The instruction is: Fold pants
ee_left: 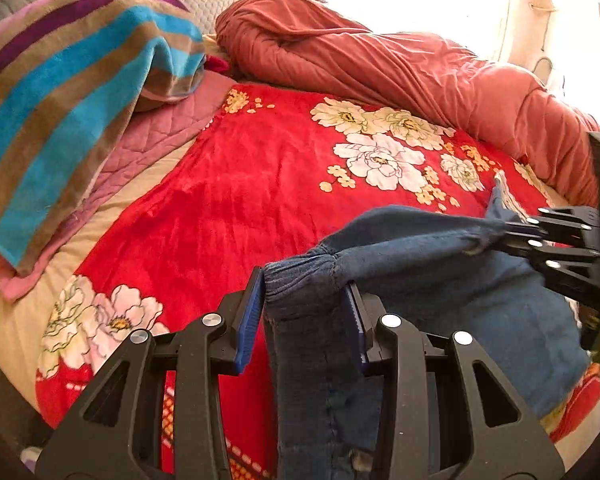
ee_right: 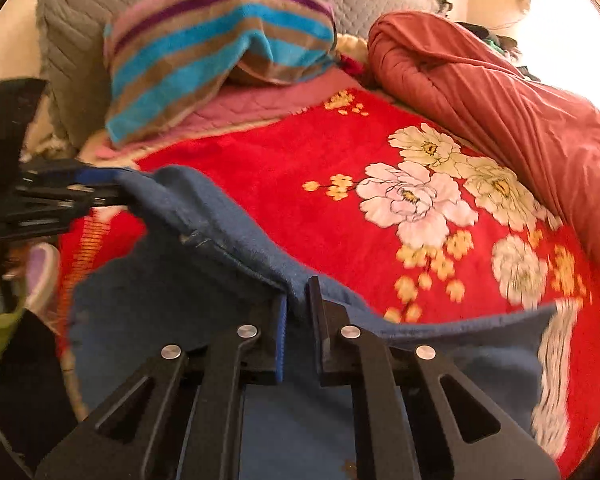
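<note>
Currently both grippers are holding the blue pants [ee_left: 440, 248] lifted off the red floral blanket [ee_left: 236, 184], so this is reading as the pick-up-and-spread step, ahead of any fold.

Left gripper [ee_left: 306, 300]: jaws partly closed and clamping a bunched ribbed cuff or band of the pants, with the blue pads pressing on either side of it. A denim-like length is hanging down between the fingers toward the bottom of the left wrist view.

Right gripper [ee_right: 298, 320]: jaws pinched nearly together on a thin edge of the fabric. The left wrist view is showing that same gripper [ee_left: 512, 228] biting another edge of the pants off to the right, fabric bunching at its tips.

Pants are spanning between the two grippers, sagging in the middle, with the lower part draping over the near edge of the bed. Nothing is lying flat yet, and I am not seeing a crease anywhere.

Surroundings: striped towel [ee_left: 72, 92] is sitting on a pink quilted pad [ee_left: 156, 128] at the head end, and a rolled rust-red duvet [ee_left: 380, 64] is running along the far side. The middle of the blanket is looking free.

My read on the next move: pulling the two grip points apart to take the sag out, then laying the garment down flat on the open red area, well short of the towel and duvet. Risk: the thin right-side pinch may be slipping under tension, and the bunched left grip may be trapping extra layers.
</note>
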`<state>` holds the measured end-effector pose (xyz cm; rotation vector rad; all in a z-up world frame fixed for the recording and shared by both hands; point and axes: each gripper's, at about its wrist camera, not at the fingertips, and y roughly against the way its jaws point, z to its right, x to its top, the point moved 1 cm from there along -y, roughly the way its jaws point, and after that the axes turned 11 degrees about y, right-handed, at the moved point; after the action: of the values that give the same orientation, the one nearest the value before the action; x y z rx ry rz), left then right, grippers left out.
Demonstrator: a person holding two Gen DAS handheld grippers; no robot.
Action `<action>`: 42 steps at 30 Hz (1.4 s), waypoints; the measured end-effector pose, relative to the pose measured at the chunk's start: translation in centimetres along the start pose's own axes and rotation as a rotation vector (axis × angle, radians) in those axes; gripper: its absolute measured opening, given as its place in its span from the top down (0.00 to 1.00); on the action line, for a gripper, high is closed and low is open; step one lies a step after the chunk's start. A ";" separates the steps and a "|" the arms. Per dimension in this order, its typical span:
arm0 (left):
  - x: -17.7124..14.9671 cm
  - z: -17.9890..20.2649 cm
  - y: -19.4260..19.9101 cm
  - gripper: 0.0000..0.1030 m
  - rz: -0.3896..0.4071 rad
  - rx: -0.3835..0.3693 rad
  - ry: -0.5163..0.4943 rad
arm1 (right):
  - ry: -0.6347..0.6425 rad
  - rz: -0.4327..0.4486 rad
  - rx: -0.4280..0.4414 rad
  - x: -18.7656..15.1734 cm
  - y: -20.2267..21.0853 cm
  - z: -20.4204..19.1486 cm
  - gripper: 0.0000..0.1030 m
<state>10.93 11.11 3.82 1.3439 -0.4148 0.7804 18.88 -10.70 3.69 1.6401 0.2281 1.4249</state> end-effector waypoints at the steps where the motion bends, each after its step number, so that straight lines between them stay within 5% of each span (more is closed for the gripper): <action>1: -0.2 0.1 0.2 0.72 0.003 0.003 -0.008 | -0.016 0.011 0.007 -0.4 1.0 -0.7 0.92; 7: -2.7 -0.2 2.1 0.72 0.003 0.013 -0.032 | -0.066 0.032 0.087 -3.1 4.8 -5.6 0.93; 17: -8.3 -1.6 3.1 0.70 -0.104 0.006 -0.019 | -0.034 -0.110 0.177 -7.4 5.1 -13.1 0.93; 25: -9.2 -3.5 6.4 0.70 -0.072 0.049 0.055 | -0.057 -0.157 0.186 -9.3 4.4 -13.8 0.93; 31: -7.1 0.0 7.3 0.68 -0.029 -0.022 0.023 | -0.062 -0.154 0.206 -9.7 4.5 -14.2 0.86; 36: -7.6 3.8 3.8 0.62 -0.111 -0.015 -0.077 | -0.120 -0.105 0.250 -9.8 6.7 -13.2 0.76; 42: -10.0 2.7 1.7 0.62 -0.165 0.035 -0.081 | -0.231 -0.039 0.193 -9.4 7.4 -10.4 0.74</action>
<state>3.35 5.94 -1.19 1.4260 -0.3505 0.6007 3.97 -15.72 1.62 1.9309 0.2694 1.2018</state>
